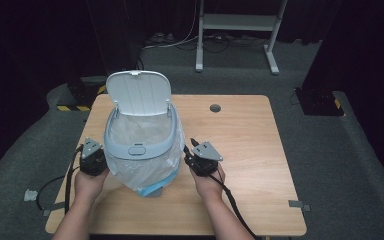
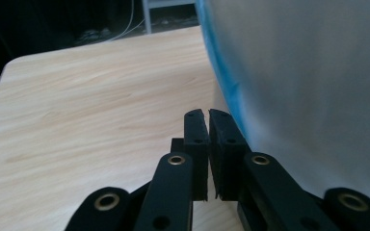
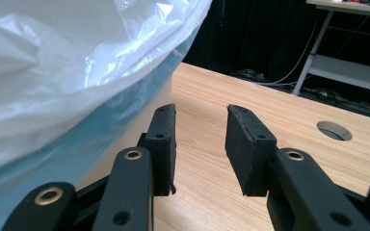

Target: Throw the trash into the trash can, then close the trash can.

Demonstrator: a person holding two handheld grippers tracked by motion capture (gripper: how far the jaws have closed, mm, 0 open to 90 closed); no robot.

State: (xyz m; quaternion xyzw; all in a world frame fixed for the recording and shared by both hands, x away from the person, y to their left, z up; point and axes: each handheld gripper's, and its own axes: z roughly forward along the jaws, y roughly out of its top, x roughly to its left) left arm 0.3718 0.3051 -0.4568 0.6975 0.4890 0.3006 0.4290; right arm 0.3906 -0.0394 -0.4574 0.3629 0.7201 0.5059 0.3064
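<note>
left gripper (image 2: 208, 115) has its jaws pressed nearly together with nothing visible between them, just beside the white plastic bag (image 2: 308, 86) draped over the bin. right gripper (image 3: 200, 113) has its jaws parted and empty, the crinkled translucent bag (image 3: 67, 67) close at its left. the small bin (image 1: 140, 145), with a rounded grey rim and its lid (image 1: 138, 92) standing upright, sits between both grippers on a smooth wooden table (image 1: 250, 150). bare tabletop opens beyond the right gripper.
</note>
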